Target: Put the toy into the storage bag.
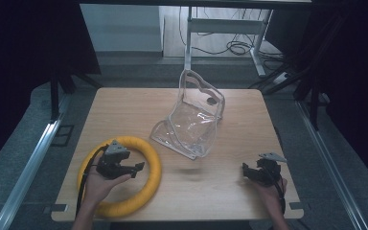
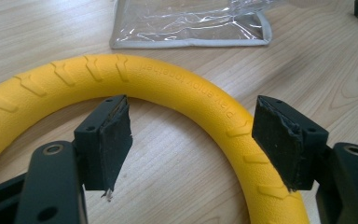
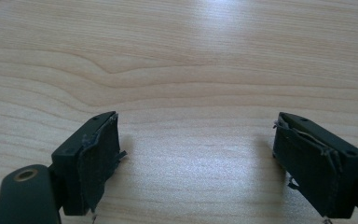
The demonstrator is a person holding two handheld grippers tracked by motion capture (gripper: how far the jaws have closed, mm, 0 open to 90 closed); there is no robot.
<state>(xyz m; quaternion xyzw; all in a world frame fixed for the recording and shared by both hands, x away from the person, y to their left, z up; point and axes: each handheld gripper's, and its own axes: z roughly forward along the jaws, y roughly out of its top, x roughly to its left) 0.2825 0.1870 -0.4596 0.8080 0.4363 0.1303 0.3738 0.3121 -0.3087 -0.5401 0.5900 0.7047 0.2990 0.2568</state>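
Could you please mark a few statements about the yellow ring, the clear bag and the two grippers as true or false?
1. The left gripper has its jaws open over the yellow ring. True.
2. The yellow ring lies inside the clear bag. False: it lies on the table, apart from the bag, towards the near left corner.
3. The right gripper is shut on the bag. False: its jaws are open over bare wood, with nothing between them.
4. The ring has raised lettering on its surface. True, seen in the left gripper view.
5. The bag is folded flat. False: one part stands upright.
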